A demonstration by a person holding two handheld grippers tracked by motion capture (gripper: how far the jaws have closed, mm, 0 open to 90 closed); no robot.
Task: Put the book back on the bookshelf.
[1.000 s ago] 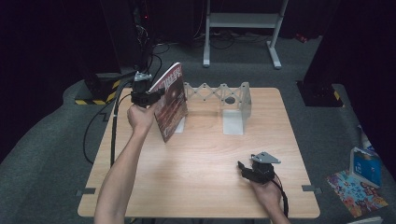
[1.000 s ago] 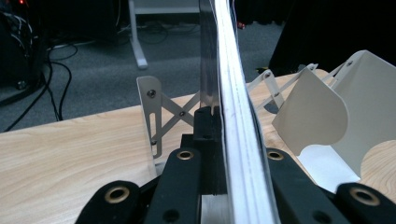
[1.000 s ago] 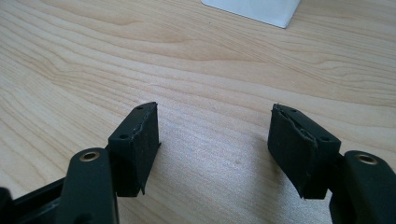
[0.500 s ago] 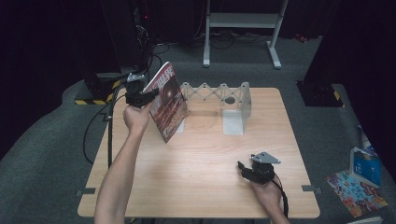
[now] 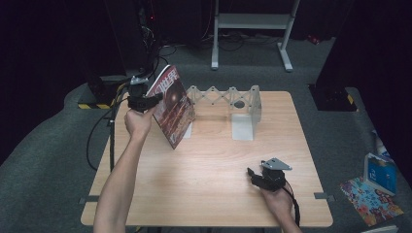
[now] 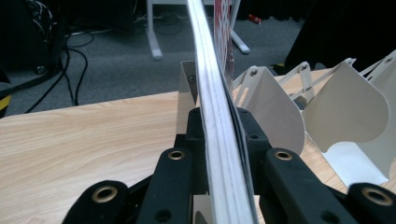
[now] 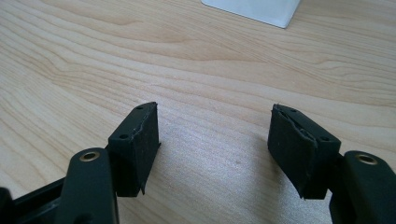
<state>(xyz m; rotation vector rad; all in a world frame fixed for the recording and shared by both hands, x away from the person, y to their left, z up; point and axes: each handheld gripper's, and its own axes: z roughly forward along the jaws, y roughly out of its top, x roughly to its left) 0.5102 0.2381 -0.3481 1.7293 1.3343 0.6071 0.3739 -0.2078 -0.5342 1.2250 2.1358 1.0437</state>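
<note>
A magazine with a dark red cover stands tilted on its lower corner at the left end of a white accordion rack. My left gripper holds the magazine's upper left edge. In the left gripper view the page stack runs between the two jaws and both pads touch it. These jaws have just been opening a little, with the magazine still between them. White rack dividers stand right behind. My right gripper rests on the table's front right. It is open over bare wood.
The wooden table has open room in its middle and front. A white rack foot lies ahead of the right gripper. Cables hang off the left edge. A blue box and a colourful sheet lie on the floor at the right.
The magazine's top and my left gripper have shifted slightly to the left, while its lower corner stays on the table. The right gripper has not moved.
</note>
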